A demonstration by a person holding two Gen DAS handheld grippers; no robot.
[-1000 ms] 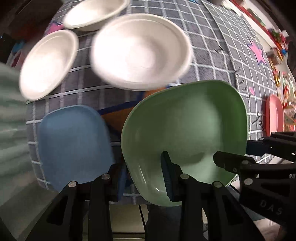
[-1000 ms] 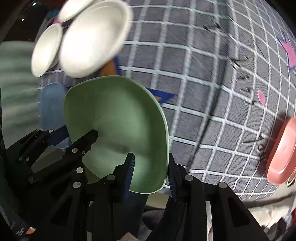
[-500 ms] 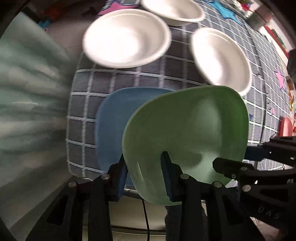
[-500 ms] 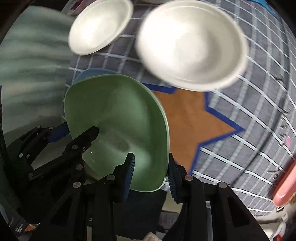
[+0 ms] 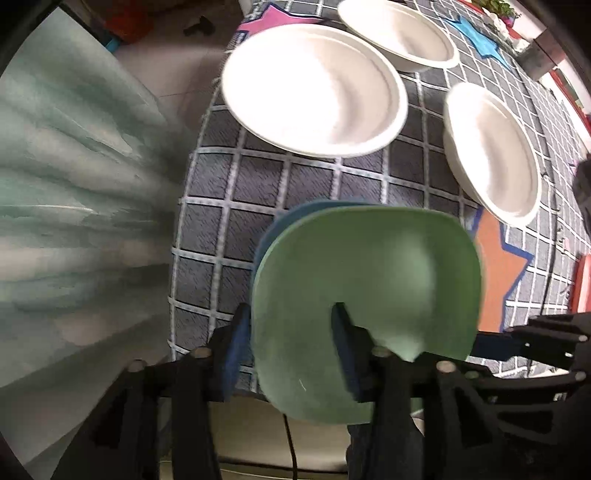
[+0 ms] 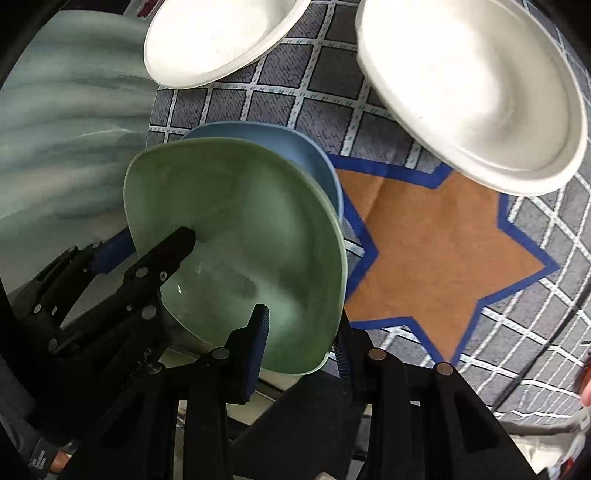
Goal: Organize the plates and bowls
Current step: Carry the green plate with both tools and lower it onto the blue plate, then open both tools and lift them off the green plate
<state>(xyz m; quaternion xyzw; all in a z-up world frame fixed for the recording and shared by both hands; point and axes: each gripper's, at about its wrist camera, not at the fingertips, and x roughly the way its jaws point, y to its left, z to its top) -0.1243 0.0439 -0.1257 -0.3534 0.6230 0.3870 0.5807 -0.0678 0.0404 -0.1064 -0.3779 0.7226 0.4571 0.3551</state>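
Note:
A green square bowl (image 5: 369,280) (image 6: 236,221) hangs low over a blue square bowl (image 5: 280,225) (image 6: 295,151), covering most of it; whether the two touch I cannot tell. My left gripper (image 5: 291,339) straddles the green bowl's near-left rim, and its jaws are opening, the inner pad standing off the wall. At the near-right rim, my right gripper (image 6: 301,343) is shut on the green bowl, one pad inside and one outside. Three white round bowls (image 5: 314,88) (image 5: 399,33) (image 5: 491,155) sit farther back on the checked tablecloth (image 5: 229,229).
A pale green draped cloth (image 5: 74,184) hangs beyond the table's left edge. An orange star (image 6: 436,251) is printed on the tablecloth right of the stacked bowls. A pink dish (image 5: 583,284) shows at the far right edge.
Both grippers carried the green bowl leftward across the table until it came over the blue bowl. The left gripper's jaws have spread a little wider.

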